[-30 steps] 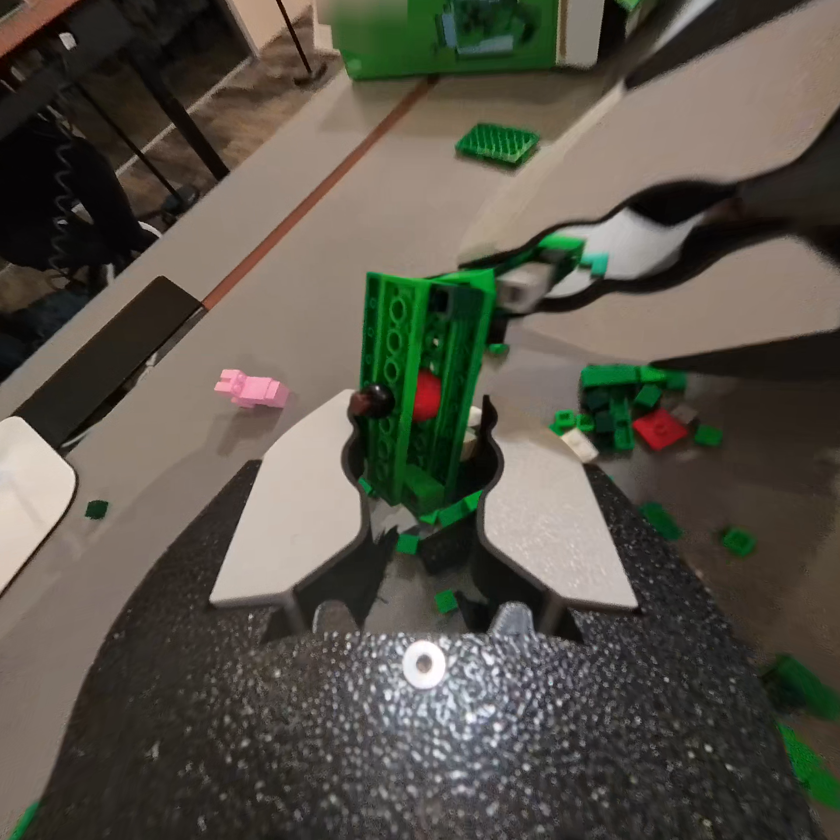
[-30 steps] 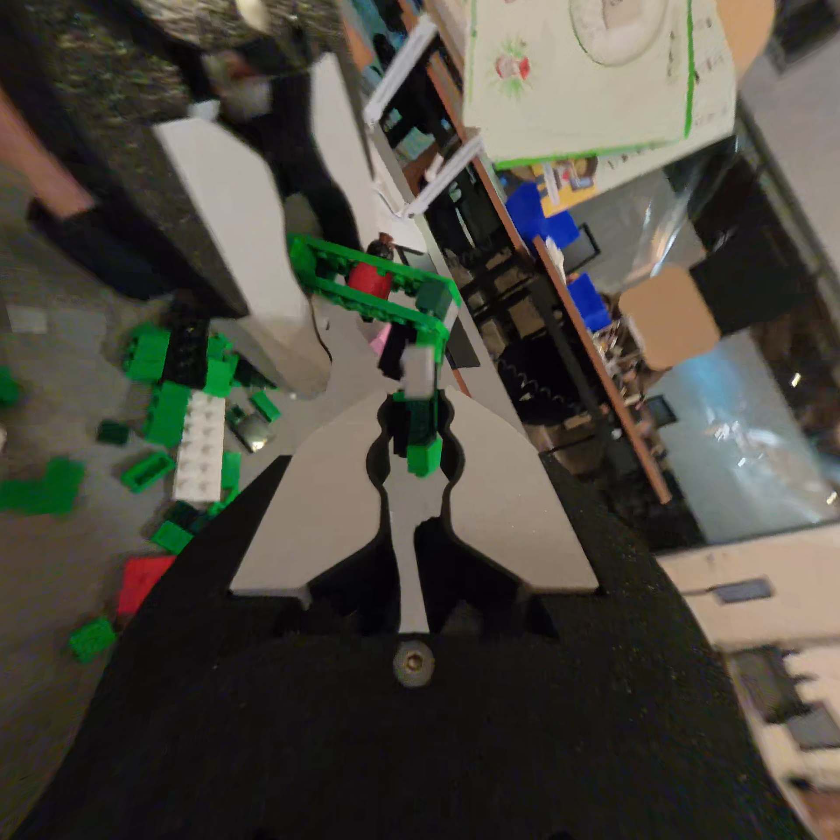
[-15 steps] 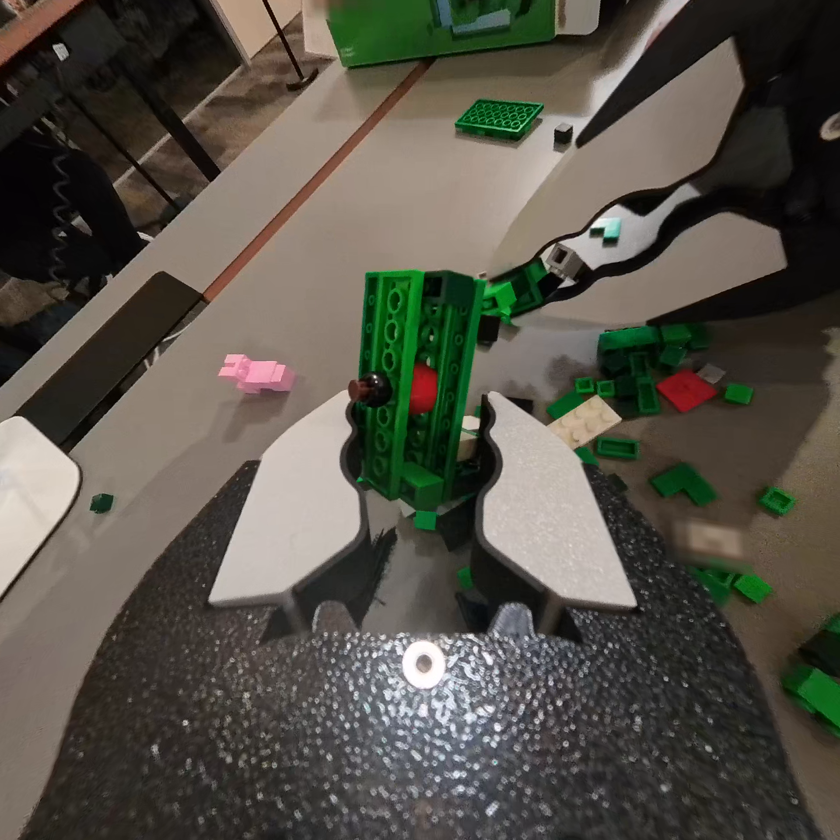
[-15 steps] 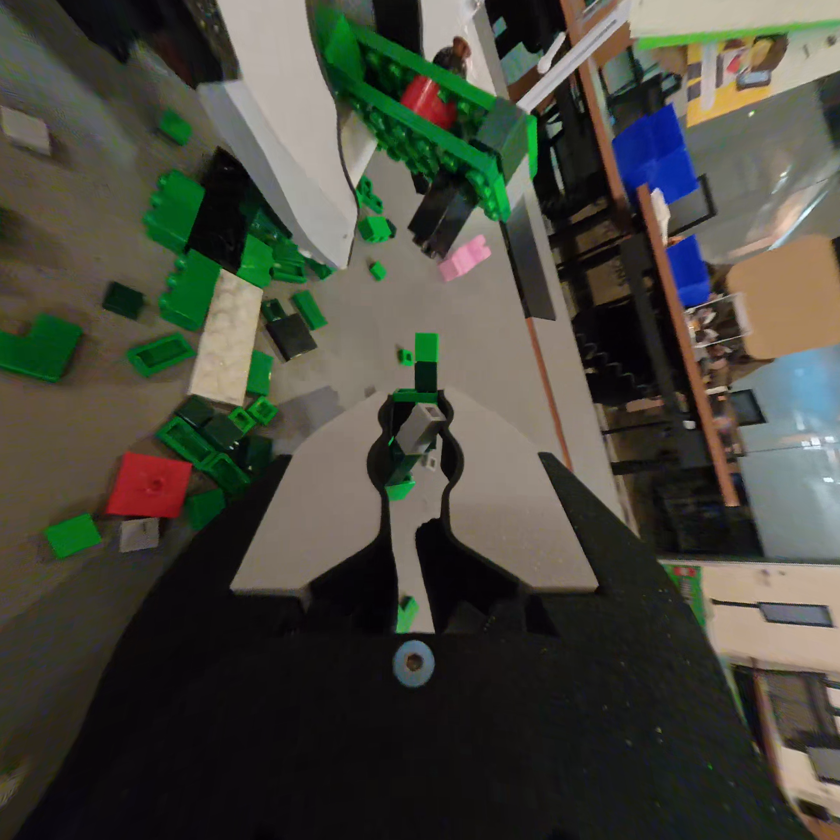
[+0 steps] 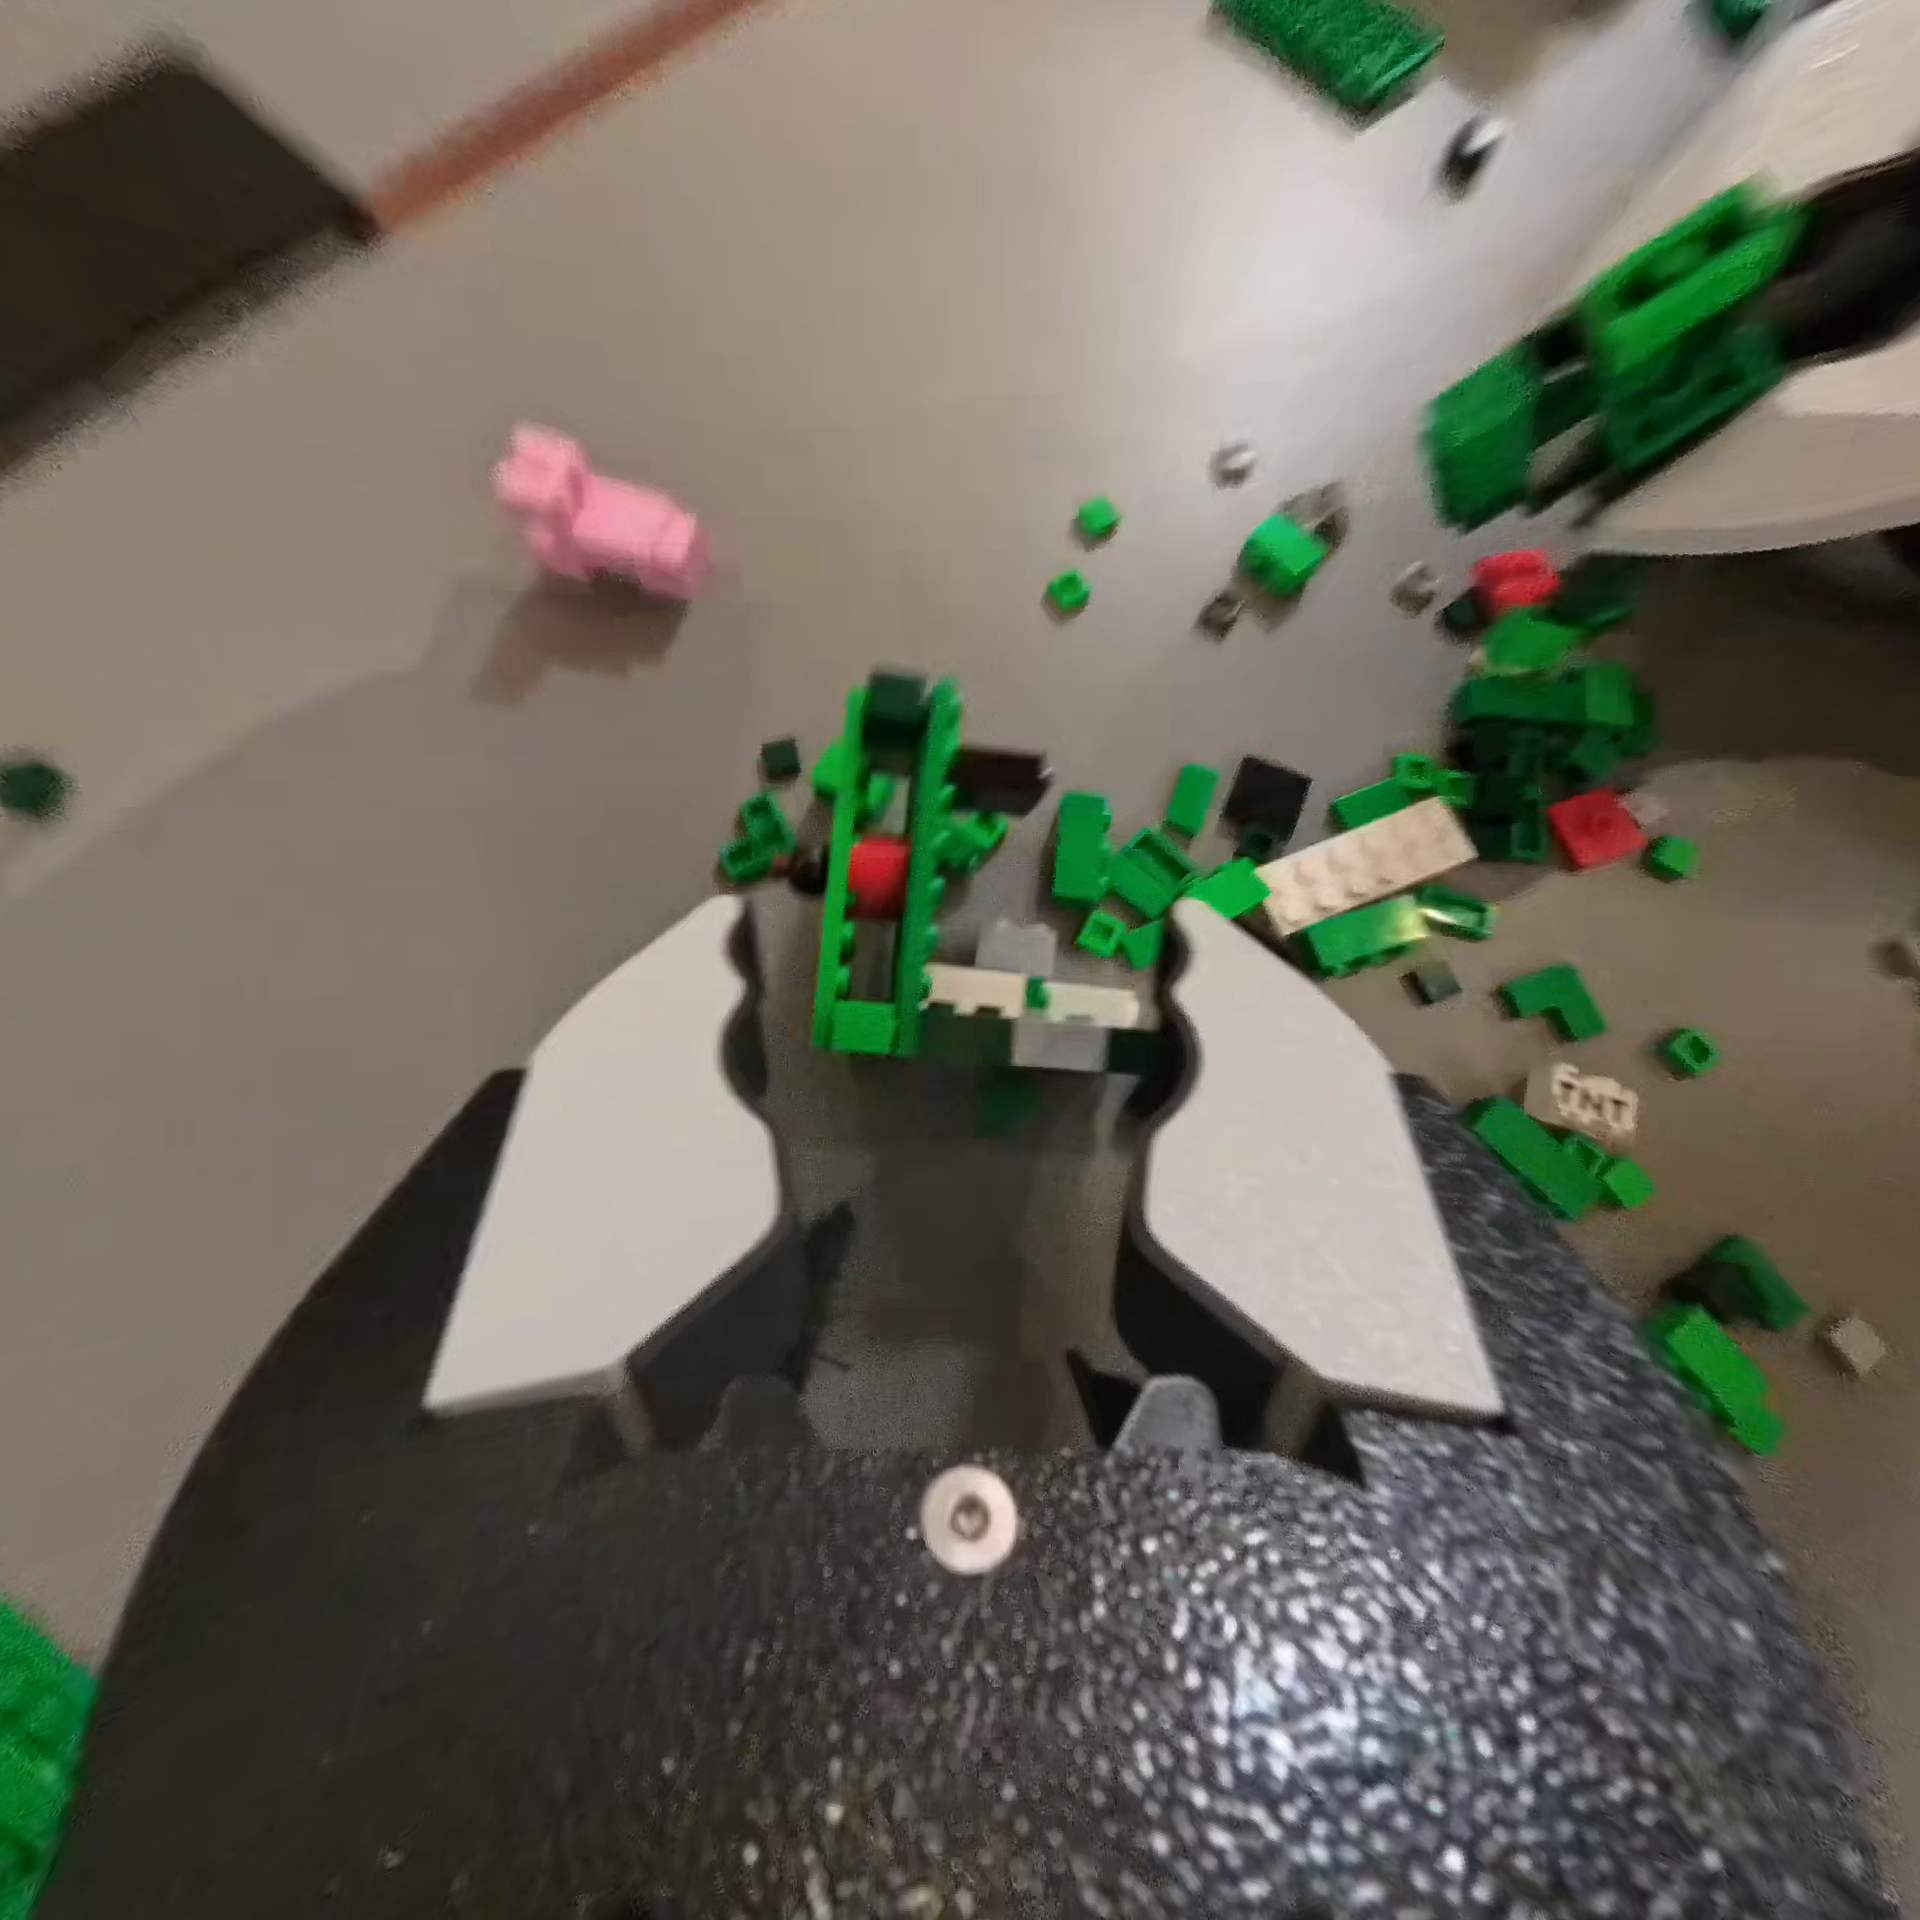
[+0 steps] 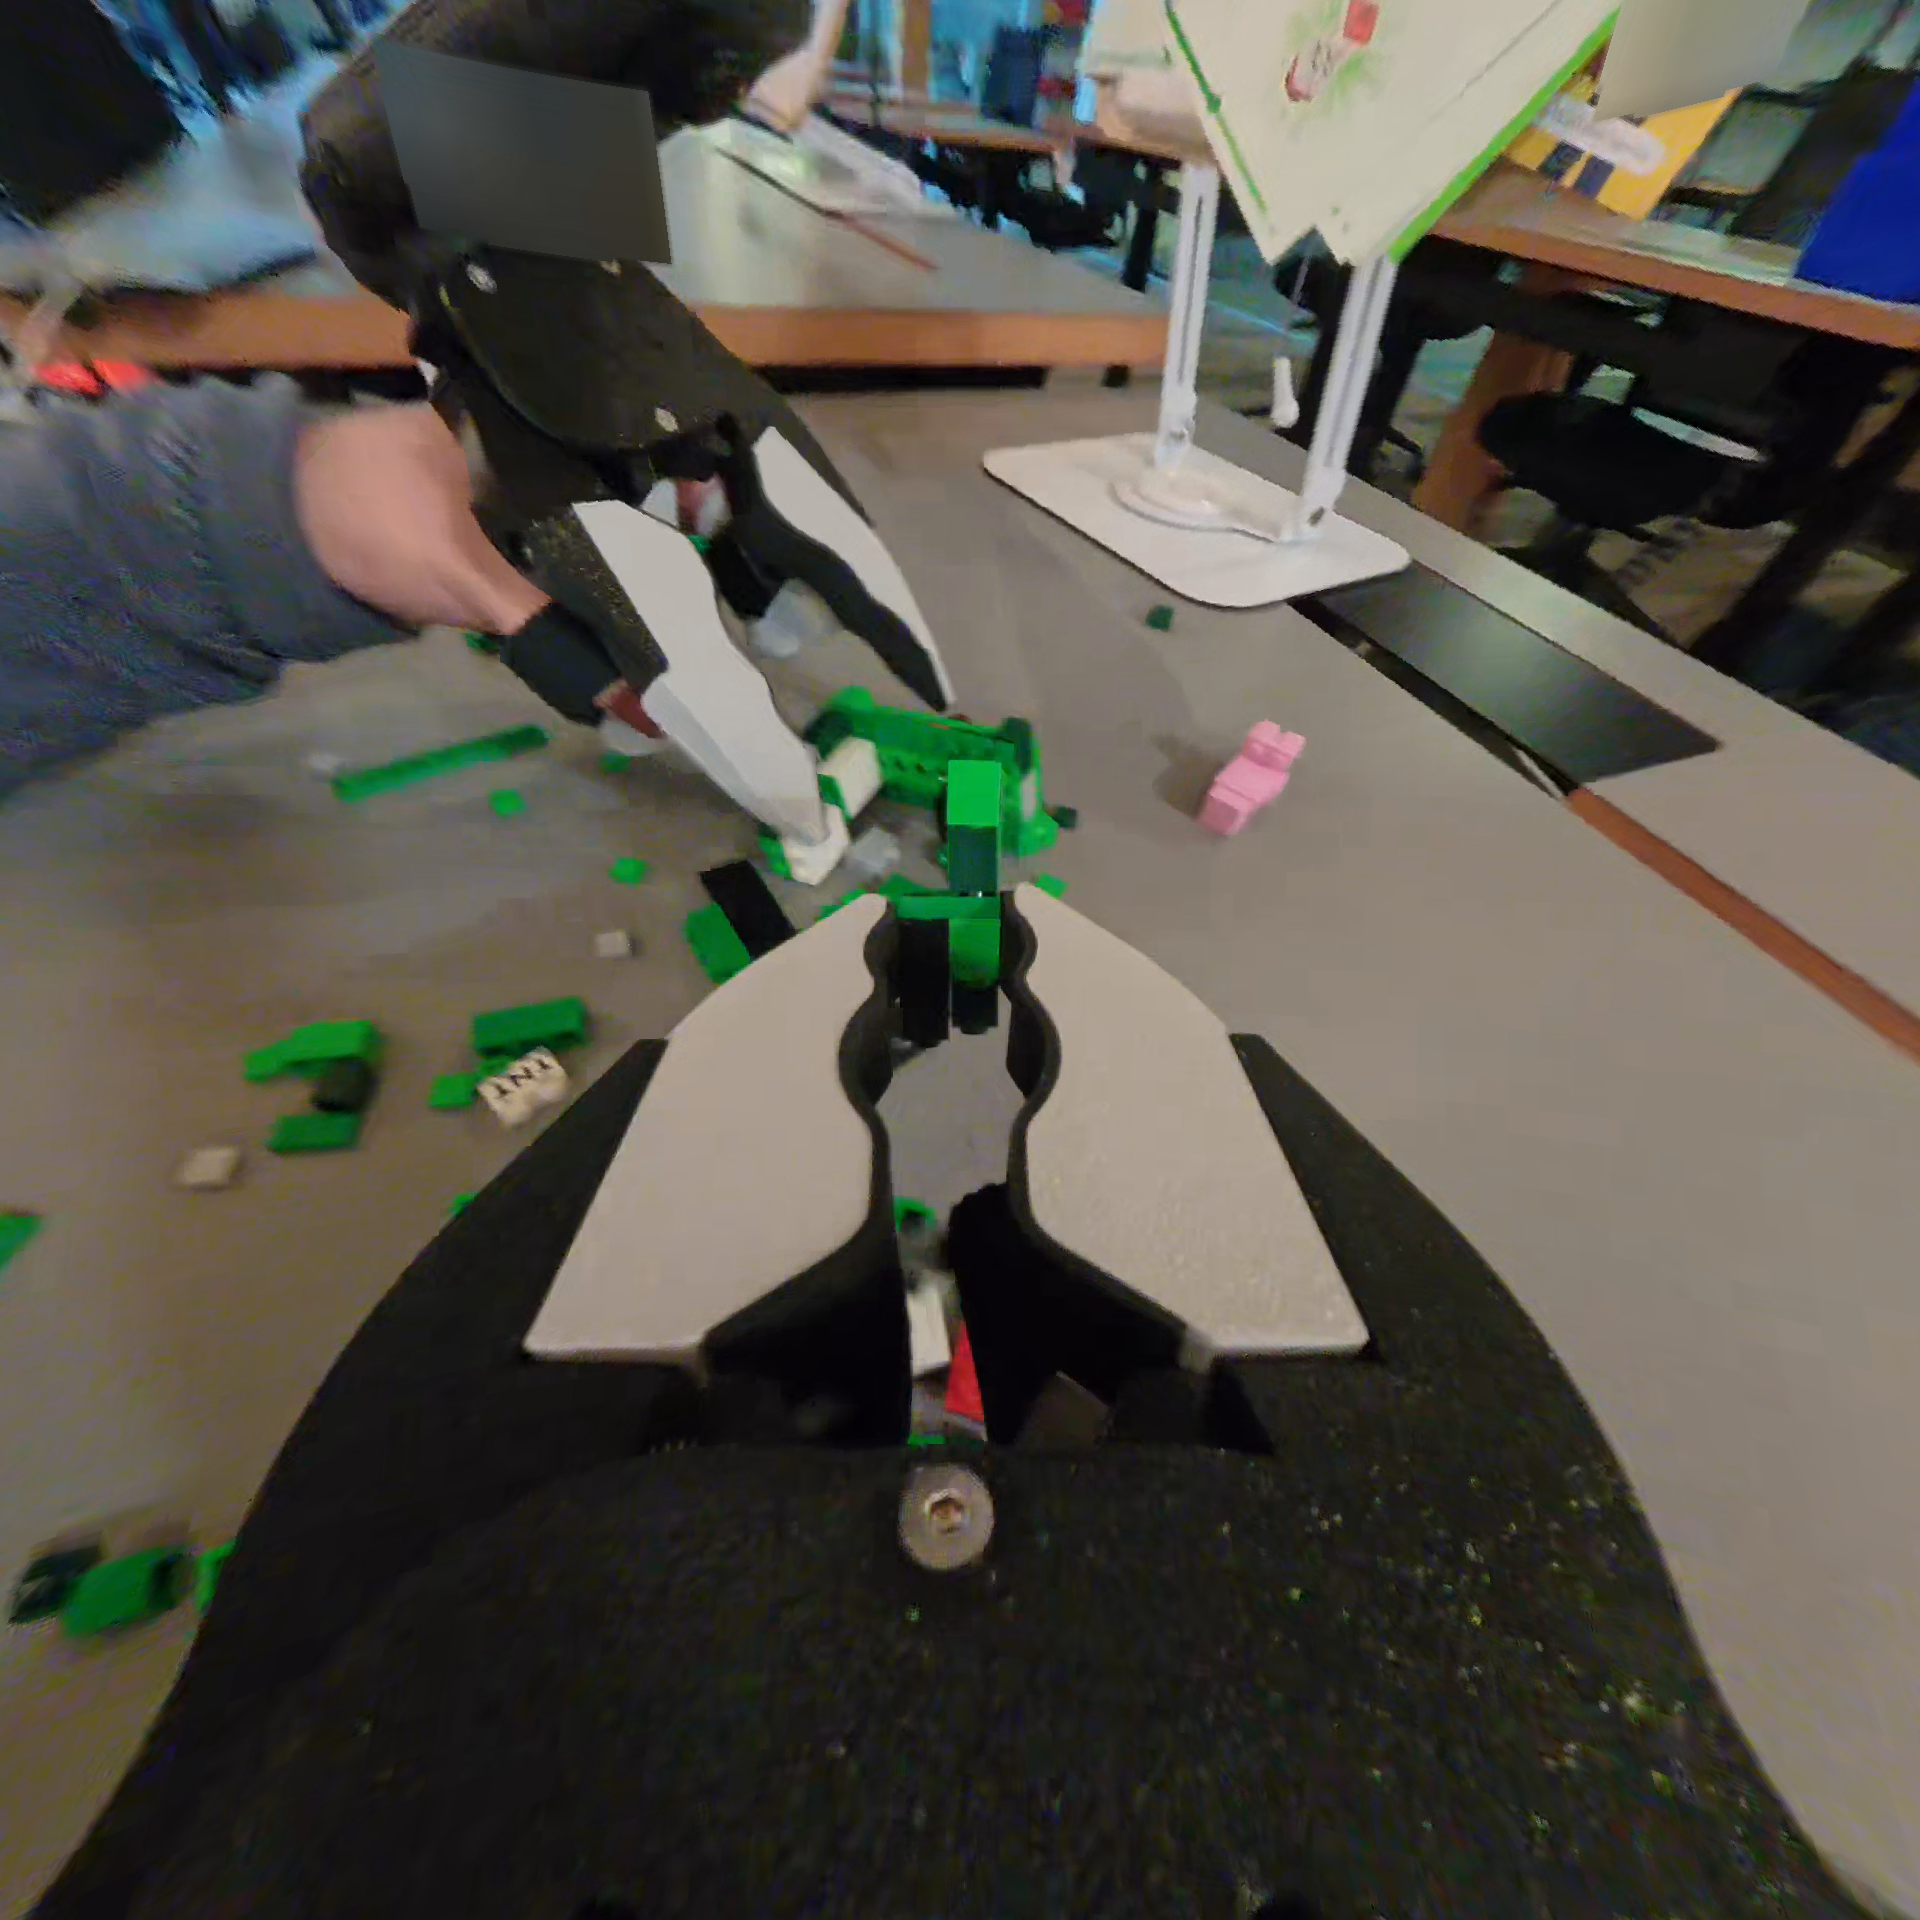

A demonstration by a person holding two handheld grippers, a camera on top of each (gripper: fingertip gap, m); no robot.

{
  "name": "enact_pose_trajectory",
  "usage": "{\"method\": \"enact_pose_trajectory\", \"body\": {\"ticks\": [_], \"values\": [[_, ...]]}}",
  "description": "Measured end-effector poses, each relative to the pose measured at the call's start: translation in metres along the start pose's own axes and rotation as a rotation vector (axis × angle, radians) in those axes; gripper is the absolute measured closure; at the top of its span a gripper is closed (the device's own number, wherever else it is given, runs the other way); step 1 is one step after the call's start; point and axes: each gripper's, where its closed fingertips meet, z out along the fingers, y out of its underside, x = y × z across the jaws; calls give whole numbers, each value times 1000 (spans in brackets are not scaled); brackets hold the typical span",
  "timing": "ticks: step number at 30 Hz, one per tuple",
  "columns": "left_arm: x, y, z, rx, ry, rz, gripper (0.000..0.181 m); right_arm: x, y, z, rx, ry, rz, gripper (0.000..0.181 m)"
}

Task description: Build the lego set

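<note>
The green frame assembly (image 5: 883,883) with a red piece inside lies on the grey table between the tips of my left gripper (image 5: 956,925), which is open and wide apart. In the right wrist view the left gripper (image 6: 881,758) straddles the frame (image 6: 920,740), and I cannot tell if a finger touches it. My right gripper (image 6: 951,914) is shut on a small green and dark green brick stack (image 6: 971,831) that sticks out past its tips. In the left wrist view the right gripper with that stack (image 5: 1662,343) is a blur at the upper right.
A pink pig (image 5: 597,520) stands to the left of the frame. Loose green bricks, a white plate (image 5: 1361,862) and a red tile (image 5: 1595,826) lie scattered to the right. A white stand (image 6: 1195,520) holding a booklet and a black slot (image 6: 1496,655) are further back. My left tips are roughly 6 centimeters from the white plate (image 5: 1361,862).
My left gripper has dropped to the table and opened, and the green frame now lies flat between its tips. My right gripper has drawn back, still holding the small green stack.
</note>
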Motion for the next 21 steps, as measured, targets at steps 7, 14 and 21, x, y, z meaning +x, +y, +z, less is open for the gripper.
{"method": "enact_pose_trajectory", "body": {"ticks": [7,14,21], "values": [[80,-42,-18,262,244,364,138,-27,2,1,-10,-172,-19,164],[104,-24,-7,219,411,421,171,-52,12,-2,-84,-297,-125,164],[111,1,2,88,476,564,174,-61,40,-1,-263,-301,-462,164]]}}
